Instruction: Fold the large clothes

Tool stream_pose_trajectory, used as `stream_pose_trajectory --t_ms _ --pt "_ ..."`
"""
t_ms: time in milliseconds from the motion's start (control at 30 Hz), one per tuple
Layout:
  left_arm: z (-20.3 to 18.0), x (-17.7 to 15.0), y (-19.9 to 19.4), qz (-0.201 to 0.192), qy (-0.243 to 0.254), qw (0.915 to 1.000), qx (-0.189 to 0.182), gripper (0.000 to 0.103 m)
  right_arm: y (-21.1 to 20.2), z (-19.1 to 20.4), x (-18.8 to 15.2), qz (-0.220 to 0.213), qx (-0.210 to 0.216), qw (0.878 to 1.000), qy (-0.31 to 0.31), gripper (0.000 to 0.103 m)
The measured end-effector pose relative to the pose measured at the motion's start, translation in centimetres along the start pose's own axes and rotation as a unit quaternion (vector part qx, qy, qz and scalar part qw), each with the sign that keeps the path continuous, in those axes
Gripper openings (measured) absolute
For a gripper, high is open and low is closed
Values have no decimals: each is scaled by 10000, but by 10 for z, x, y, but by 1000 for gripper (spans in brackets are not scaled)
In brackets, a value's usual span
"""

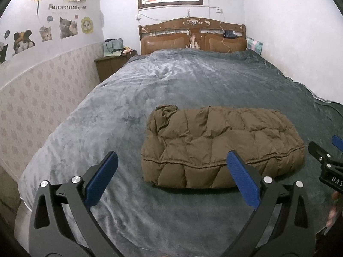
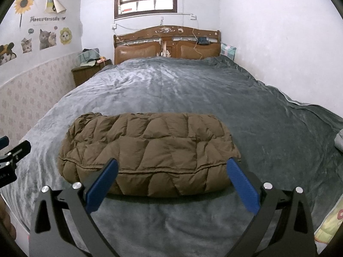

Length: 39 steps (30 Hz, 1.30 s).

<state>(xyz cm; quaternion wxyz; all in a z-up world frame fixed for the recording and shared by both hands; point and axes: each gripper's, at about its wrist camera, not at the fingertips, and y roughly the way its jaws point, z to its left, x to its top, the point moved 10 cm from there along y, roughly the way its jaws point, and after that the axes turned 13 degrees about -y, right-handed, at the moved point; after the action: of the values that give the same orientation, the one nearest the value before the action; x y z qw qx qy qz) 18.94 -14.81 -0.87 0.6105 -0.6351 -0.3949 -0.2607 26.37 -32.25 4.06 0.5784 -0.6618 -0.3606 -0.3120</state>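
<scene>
A brown quilted puffer jacket (image 1: pixel 223 145) lies folded into a compact bundle on the grey bedspread (image 1: pixel 171 85). My left gripper (image 1: pixel 171 158) hovers open in front of the bundle's left half, holding nothing. In the right wrist view the same jacket (image 2: pixel 148 152) fills the middle, and my right gripper (image 2: pixel 171 165) stands open just before its near edge, fingers apart and nothing between them. The right gripper's black body (image 1: pixel 325 160) shows at the right edge of the left wrist view; the left gripper's body (image 2: pixel 12 156) shows at the left edge of the right wrist view.
A wooden headboard (image 1: pixel 193 36) stands at the far end, with a nightstand (image 1: pixel 111 64) to its left. Wall runs along the bed's right side. A pillow (image 2: pixel 228 51) sits at the far right corner. Yellow patterned fabric (image 2: pixel 330 224) lies at the near right.
</scene>
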Motion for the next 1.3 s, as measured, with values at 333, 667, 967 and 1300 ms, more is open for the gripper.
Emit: stream_pose_trajectory --t_ms 333,667,967,1300 --pt "0 -2 0 17 3 10000 15 100 0 -2 -2 12 3 10000 -12 101" --pt "-1 -5 1 51 -13 10000 43 100 4 -5 -2 51 29 10000 -28 101" --pt "-4 -5 1 9 -4 10000 65 100 7 -7 -3 70 38 10000 -28 101" --pt "-7 -3 -2 -40 6 10000 -4 100 8 -7 -4 81 44 10000 -22 101"
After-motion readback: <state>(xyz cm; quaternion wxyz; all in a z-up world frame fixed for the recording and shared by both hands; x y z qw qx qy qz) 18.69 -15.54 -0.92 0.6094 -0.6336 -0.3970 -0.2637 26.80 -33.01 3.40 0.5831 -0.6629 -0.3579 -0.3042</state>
